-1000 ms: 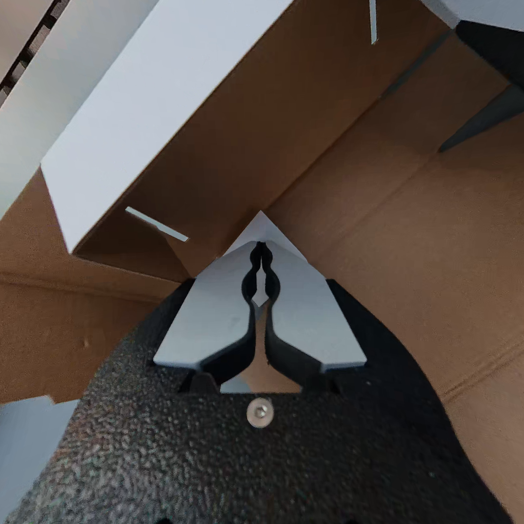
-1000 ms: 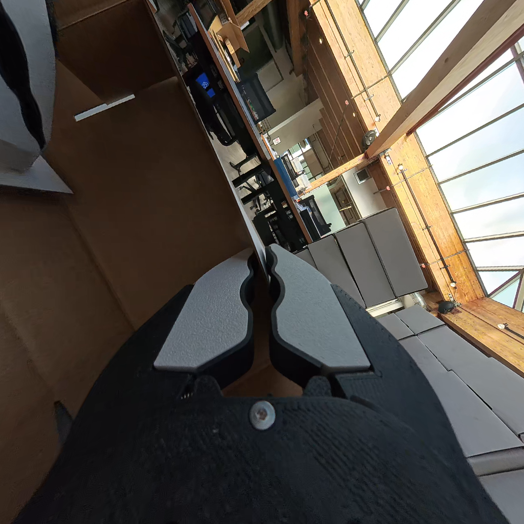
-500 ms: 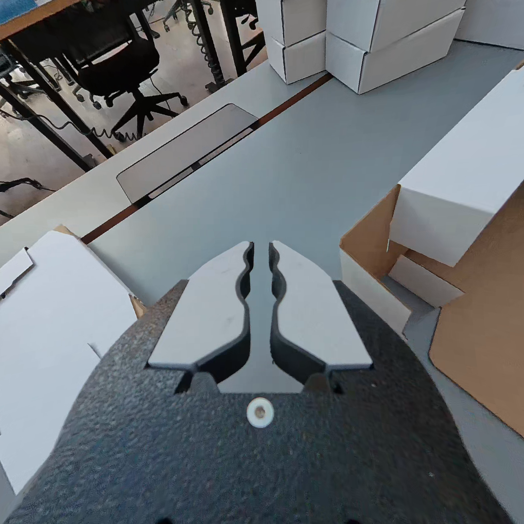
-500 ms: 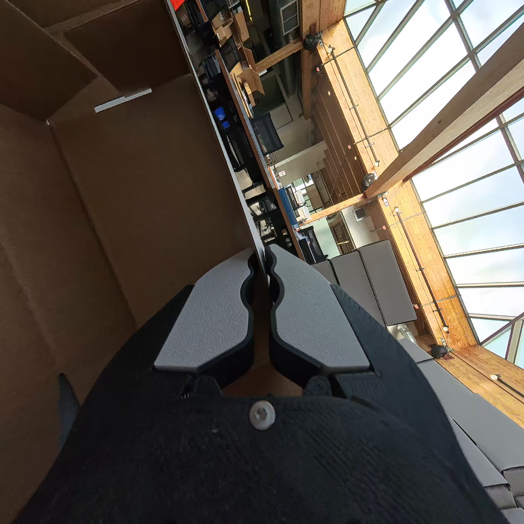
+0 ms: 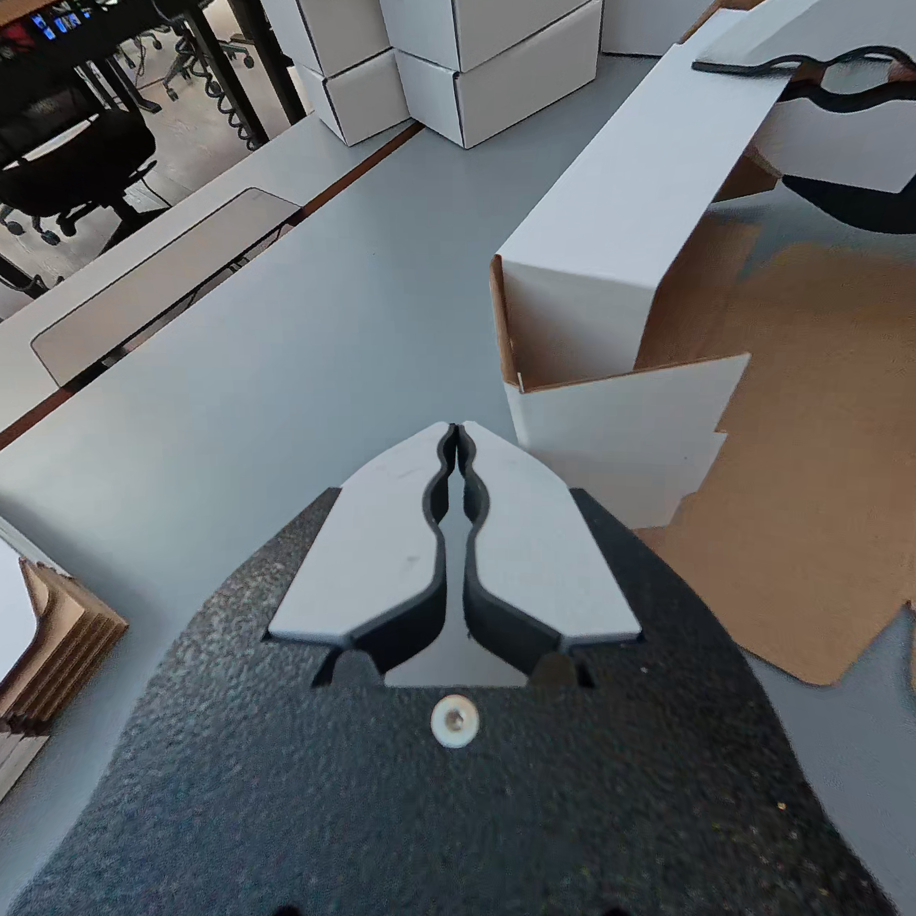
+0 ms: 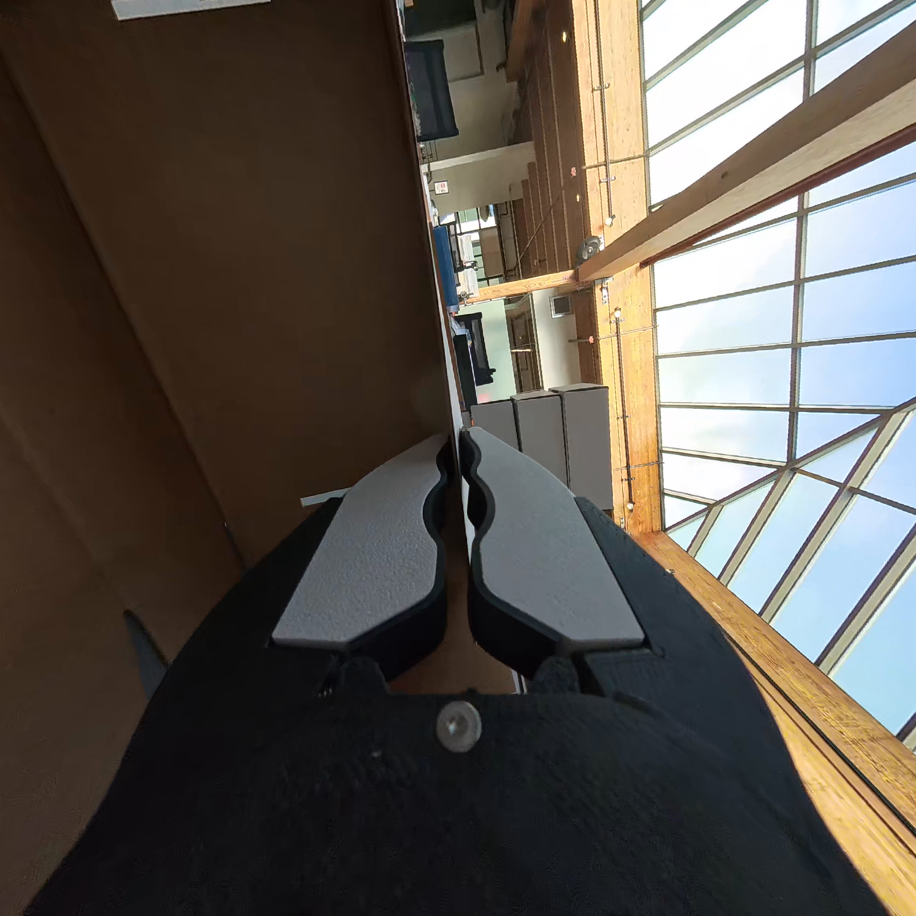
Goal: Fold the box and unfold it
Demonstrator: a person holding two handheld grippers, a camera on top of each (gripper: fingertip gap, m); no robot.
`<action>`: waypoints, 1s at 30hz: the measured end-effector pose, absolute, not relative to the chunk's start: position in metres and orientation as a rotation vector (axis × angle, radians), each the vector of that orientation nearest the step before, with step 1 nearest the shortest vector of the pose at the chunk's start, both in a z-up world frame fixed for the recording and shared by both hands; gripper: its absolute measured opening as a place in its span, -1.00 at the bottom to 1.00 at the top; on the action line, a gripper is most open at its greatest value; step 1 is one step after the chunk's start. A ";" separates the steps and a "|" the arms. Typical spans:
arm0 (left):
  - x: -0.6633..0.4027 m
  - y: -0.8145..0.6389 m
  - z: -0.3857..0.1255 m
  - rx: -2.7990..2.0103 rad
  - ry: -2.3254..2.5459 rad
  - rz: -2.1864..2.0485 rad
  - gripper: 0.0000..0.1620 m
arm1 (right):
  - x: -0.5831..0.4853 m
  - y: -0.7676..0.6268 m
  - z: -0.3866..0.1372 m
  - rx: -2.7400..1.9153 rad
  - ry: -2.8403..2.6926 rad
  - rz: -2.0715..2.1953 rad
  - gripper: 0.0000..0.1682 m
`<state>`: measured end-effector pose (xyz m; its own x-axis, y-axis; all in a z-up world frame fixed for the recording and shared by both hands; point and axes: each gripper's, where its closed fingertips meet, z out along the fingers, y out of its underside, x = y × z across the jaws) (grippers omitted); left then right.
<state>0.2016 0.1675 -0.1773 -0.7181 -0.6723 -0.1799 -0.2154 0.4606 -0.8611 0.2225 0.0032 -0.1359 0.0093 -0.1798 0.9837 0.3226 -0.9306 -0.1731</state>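
Note:
The box (image 5: 595,223) is white outside and brown inside. It lies partly folded on the grey table (image 5: 248,396), right of my left gripper, with one long wall standing and a short flap (image 5: 619,436) below it. My left gripper (image 5: 455,431) is shut and empty, just left of that flap above the table. My right gripper (image 5: 718,67) shows at the top right, clamped over the standing wall's upper edge. In the right wrist view, my right gripper (image 6: 456,441) is shut on the thin edge of the wall (image 6: 248,248), whose brown inside fills the left.
Closed white boxes (image 5: 476,64) are stacked at the table's far side. A pile of flat cardboard blanks (image 5: 59,644) lies at the left edge. An office chair (image 5: 64,163) and desk legs stand beyond the table. Windows and wooden beams (image 6: 743,163) fill the right wrist view.
My left gripper let go of a white flap inside the box, pulled back out over the table, opened a little, then shut empty. My right gripper kept its grip while the wall swung upright.

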 end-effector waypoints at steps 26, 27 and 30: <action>0.152 0.145 -0.176 -0.410 2.404 -1.545 -0.80 | 0.219 0.003 -0.136 -1.980 -0.266 -2.007 -0.98; 0.151 0.145 -0.176 -0.407 2.404 -1.544 -0.80 | 0.219 0.003 -0.136 -1.987 -0.266 -2.002 -0.98; 0.149 0.141 -0.176 -0.376 2.397 -1.501 -0.81 | 0.218 0.003 -0.136 -2.011 -0.262 -1.977 -0.98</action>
